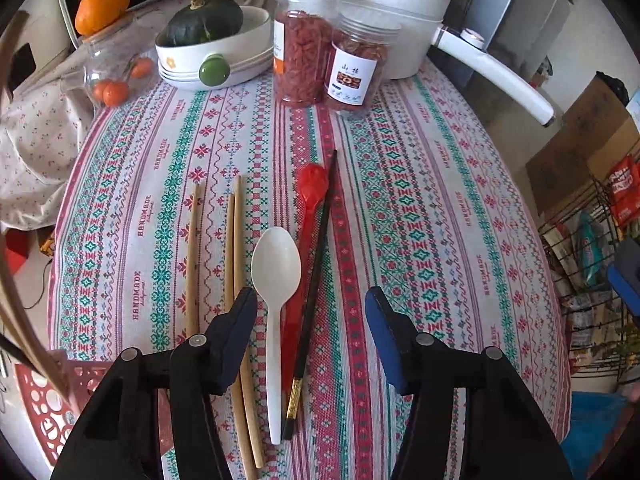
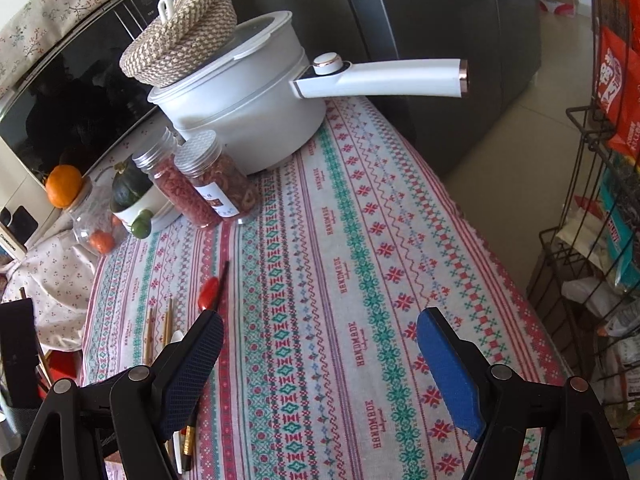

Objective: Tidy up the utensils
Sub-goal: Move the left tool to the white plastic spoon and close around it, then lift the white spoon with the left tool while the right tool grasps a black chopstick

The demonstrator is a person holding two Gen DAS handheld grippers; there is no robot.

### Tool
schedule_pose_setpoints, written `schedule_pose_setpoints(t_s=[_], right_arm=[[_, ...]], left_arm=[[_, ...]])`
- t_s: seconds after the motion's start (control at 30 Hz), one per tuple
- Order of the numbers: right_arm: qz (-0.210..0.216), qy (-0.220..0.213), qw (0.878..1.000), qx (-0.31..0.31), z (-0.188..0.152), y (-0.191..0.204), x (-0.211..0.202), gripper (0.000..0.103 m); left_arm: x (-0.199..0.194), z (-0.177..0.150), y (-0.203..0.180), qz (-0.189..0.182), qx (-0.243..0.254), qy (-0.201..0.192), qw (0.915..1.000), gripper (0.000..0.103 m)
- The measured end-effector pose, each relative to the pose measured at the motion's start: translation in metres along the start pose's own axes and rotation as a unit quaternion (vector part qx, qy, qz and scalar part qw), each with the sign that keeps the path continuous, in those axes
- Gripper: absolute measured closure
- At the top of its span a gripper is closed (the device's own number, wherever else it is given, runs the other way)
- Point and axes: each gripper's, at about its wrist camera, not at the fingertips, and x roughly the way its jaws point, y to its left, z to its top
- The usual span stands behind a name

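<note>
Patterned cloth covers my worktop point(image 1: 420, 200), with jars point(image 1: 304, 40) and a white pot point(image 1: 380, 8) along the upper part of the frame. Low centre in my left view lie the utensils: bamboo chopsticks point(image 1: 236, 260), a white spoon point(image 1: 276, 268), a red spoon point(image 1: 310, 192) and a black chopstick point(image 1: 320, 248). My left tongs point(image 1: 310, 308) hang released over them, gripping nothing. My right tongs point(image 2: 320, 328) gape wide above bare cloth, utensils at lower left.
</note>
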Motion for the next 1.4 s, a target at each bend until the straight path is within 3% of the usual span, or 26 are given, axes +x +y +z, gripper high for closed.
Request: schedule_pose_setpoints(t_s=[0.23, 0.33, 0.4, 0.6, 0.83, 1.1, 1.27, 1.4], right_arm=[[0.012, 0.011, 1.000, -0.007, 0.000, 0.003, 0.006, 0.019], [0.011, 0.013, 1.000, -0.012, 0.000, 0.005, 0.009, 0.019], [0.009, 0.016, 1.000, -0.012, 0.000, 0.005, 0.011, 0.019], [0.004, 0.022, 1.000, -0.018, -0.002, 0.009, 0.017, 0.019], [-0.003, 0.034, 0.999, -0.024, -0.005, 0.020, 0.033, 0.019], [-0.005, 0.073, 0.996, -0.046, -0.018, 0.044, 0.065, 0.020], [0.009, 0.116, 0.991, -0.065, -0.031, 0.071, 0.098, 0.030], [0.011, 0.143, 0.986, -0.088, -0.038, 0.092, 0.125, 0.044]], left_arm=[[0.035, 0.015, 0.017, 0.021, -0.041, 0.017, 0.9988, 0.049], [0.043, 0.016, 0.022, 0.018, -0.053, 0.025, 0.9981, 0.056], [0.046, 0.016, 0.022, 0.018, -0.051, 0.029, 0.9981, 0.066], [0.042, 0.015, 0.019, 0.010, -0.037, 0.015, 0.9991, 0.066], [-0.029, -0.011, 0.008, -0.048, 0.012, -0.055, 0.9973, 0.067], [-0.138, -0.045, 0.021, -0.118, 0.045, -0.166, 0.9780, 0.067], [-0.175, -0.062, 0.056, -0.139, 0.025, -0.222, 0.9646, 0.067], [-0.180, -0.062, 0.084, -0.147, -0.001, -0.233, 0.9612, 0.067]])
